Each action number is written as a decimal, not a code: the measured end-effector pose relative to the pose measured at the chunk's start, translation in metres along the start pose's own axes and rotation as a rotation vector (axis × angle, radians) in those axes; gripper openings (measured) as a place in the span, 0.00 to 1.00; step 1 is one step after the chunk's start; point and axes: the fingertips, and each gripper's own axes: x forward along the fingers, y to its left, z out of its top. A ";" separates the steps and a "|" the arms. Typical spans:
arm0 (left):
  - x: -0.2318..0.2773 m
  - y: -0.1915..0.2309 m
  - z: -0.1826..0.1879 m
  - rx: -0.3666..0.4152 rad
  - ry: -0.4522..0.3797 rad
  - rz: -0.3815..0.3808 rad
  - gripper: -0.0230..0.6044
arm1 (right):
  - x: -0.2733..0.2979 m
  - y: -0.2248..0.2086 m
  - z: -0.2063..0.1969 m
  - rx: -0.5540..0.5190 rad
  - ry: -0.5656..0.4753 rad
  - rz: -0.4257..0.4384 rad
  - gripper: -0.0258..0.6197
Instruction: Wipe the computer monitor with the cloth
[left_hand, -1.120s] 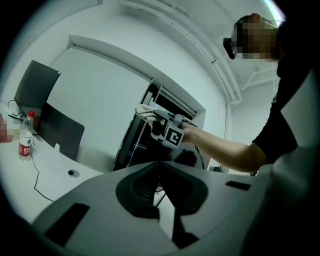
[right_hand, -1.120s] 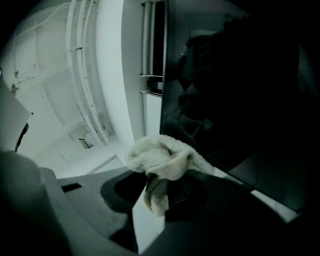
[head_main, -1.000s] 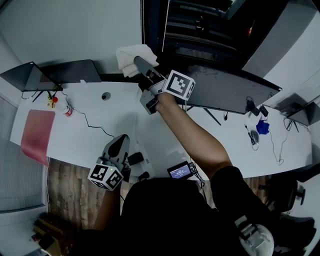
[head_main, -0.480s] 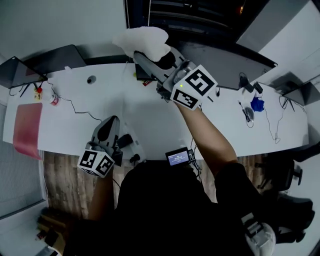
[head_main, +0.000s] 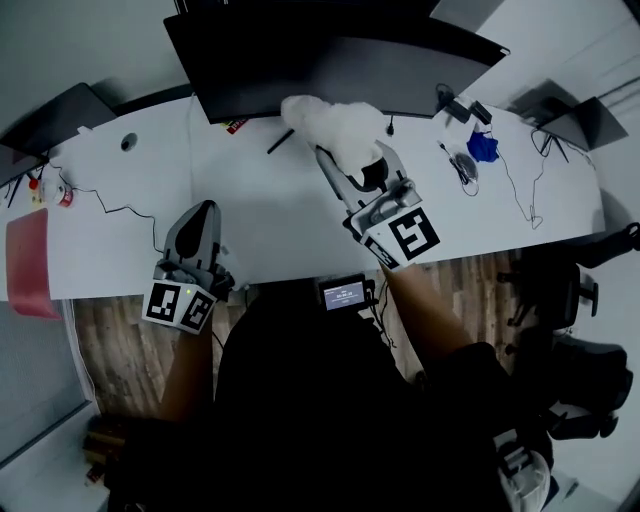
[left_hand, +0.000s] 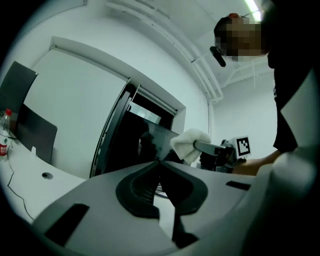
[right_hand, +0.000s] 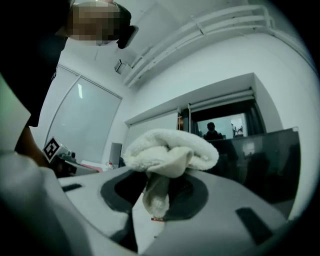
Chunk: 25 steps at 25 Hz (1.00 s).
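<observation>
Nearest the person, a small lit device (head_main: 343, 293) sits just past the table's (head_main: 270, 225) near edge. The left gripper (head_main: 200, 213) hangs over that edge. Its cube is out over the wood floor, and its jaws reach in above the white top, pressed together with nothing between them. Bare table lies between it and the right gripper (head_main: 330, 156), which reaches further in and slants up and to the left. The right jaws pinch the cloth (head_main: 335, 125) by a hanging fold, and the rest bunches in a loose white wad over the tips. The cloth sits at the lower edge of the monitor (head_main: 330, 55), near the middle of its width, but no view shows whether it touches the screen. The dark screen spreads wide on both sides of the cloth and above it. Left of the cloth the table is open as far as a thin cable (head_main: 120, 210). By the monitor's right end lie tangled wires and a blue thing (head_main: 482, 147). A second screen (head_main: 60, 108) stands at the far left.
</observation>
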 end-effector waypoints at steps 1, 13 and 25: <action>-0.001 -0.012 -0.003 0.015 0.001 -0.001 0.03 | -0.020 0.001 -0.011 0.020 0.021 -0.012 0.21; -0.056 -0.185 -0.081 0.049 0.075 0.001 0.03 | -0.275 0.021 -0.092 0.198 0.181 -0.143 0.21; -0.122 -0.261 -0.118 0.093 0.132 0.064 0.03 | -0.374 0.069 -0.096 0.250 0.201 -0.181 0.21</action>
